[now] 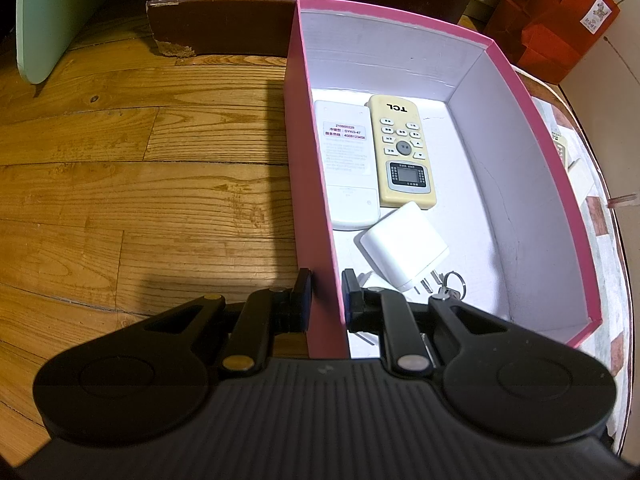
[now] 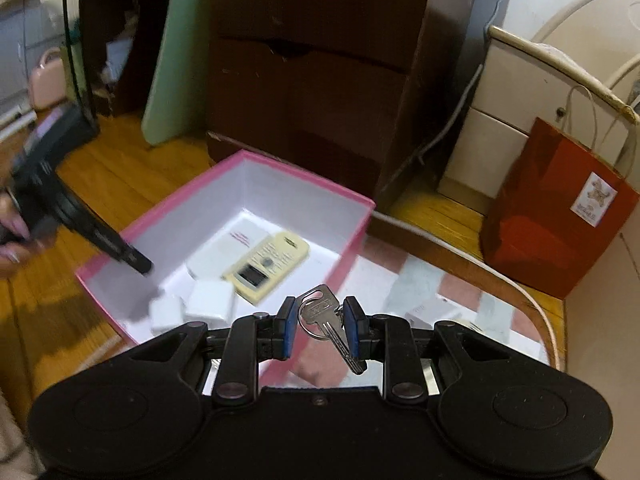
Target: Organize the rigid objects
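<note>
On the wood floor at your left, the left gripper (image 1: 326,300) clamps the near wall of the box (image 1: 308,184), one pad outside and one inside, which likely steadies the box for loading. The box is pink card outside, matte white inside, with straight thin walls. Inside, left to right, lie a white remote (image 1: 348,168) face down, a cream remote (image 1: 402,148) with rubber buttons, and a smooth white charger (image 1: 404,250) with metal prongs. A ring (image 1: 454,280) with a small key lies beside the prongs. To the right, the right gripper (image 2: 321,328) holds the keys (image 2: 326,320) between its blue pads, above the near box edge. The keys are flat steel on a split ring, hanging tilted. Judged from this, the keys go into the box next.
</note>
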{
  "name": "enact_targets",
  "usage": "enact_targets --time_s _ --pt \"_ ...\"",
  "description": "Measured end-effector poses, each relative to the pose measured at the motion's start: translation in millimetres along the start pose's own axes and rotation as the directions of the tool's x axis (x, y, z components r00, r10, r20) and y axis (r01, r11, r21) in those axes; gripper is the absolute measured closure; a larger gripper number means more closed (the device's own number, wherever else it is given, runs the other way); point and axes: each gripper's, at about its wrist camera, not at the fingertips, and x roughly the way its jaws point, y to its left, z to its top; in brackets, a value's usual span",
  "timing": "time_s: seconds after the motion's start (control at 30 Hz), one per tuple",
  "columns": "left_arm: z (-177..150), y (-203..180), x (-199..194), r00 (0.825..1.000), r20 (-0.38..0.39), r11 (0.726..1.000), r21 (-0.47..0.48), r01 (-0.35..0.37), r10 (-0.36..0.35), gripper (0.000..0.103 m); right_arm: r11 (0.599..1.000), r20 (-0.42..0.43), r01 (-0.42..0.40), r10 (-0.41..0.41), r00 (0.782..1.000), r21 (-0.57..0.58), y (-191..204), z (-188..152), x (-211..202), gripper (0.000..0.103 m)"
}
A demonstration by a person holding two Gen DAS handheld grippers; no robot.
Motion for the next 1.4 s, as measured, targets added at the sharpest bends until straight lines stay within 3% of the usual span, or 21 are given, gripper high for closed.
enact_targets --time_s 0.2,0.37,0.53,0.63,0.9,0.97,1.1,1.3,1.4 --pt "0 0 0 1.0 0.0 1.0 0.0 0.0 0.0 0.089 0.991 -0.021 -0.13 0.131 0.991 0.043 3 33 2 0.075" --pt "0 0 0 1.0 0.0 1.0 -0.001 0.001 -0.001 0.089 0.97 -0.101 -0.232 0.238 0.966 0.065 15 60 28 0.075" --pt "0 0 0 1.0 0.001 1.0 -0.001 0.004 -0.004 0.089 0.967 -0.205 -0.249 0.255 0.945 0.055 28 70 67 0.075" --pt "-1 0 -1 1.0 0.002 1.0 -0.001 0.006 -0.006 0.089 0.974 -0.289 -0.226 0.221 0.932 0.017 37 64 104 0.074" --pt "-1 1 -1 1.0 0.004 1.0 0.0 0.012 -0.012 0.089 0.98 -0.383 -0.193 0.195 0.903 0.044 36 38 152 0.074" --pt "-1 2 -1 1.0 0.0 1.0 -0.004 0.019 -0.019 0.088 0.984 -0.346 -0.168 0.177 0.921 0.056 33 35 151 0.074" --pt "-1 1 -1 1.0 -0.002 1.0 -0.002 0.017 -0.017 0.088 0.981 -0.228 -0.184 0.195 0.954 0.069 23 39 127 0.065" --pt "0 1 0 1.0 -0.004 1.0 -0.004 0.017 -0.017 0.088 0.966 -0.056 -0.162 0.176 0.983 0.201 -19 46 70 0.064" --pt "0 0 0 1.0 -0.004 1.0 -0.001 0.013 -0.013 0.088 0.962 -0.03 -0.143 0.154 0.988 0.231 -33 44 55 0.064"
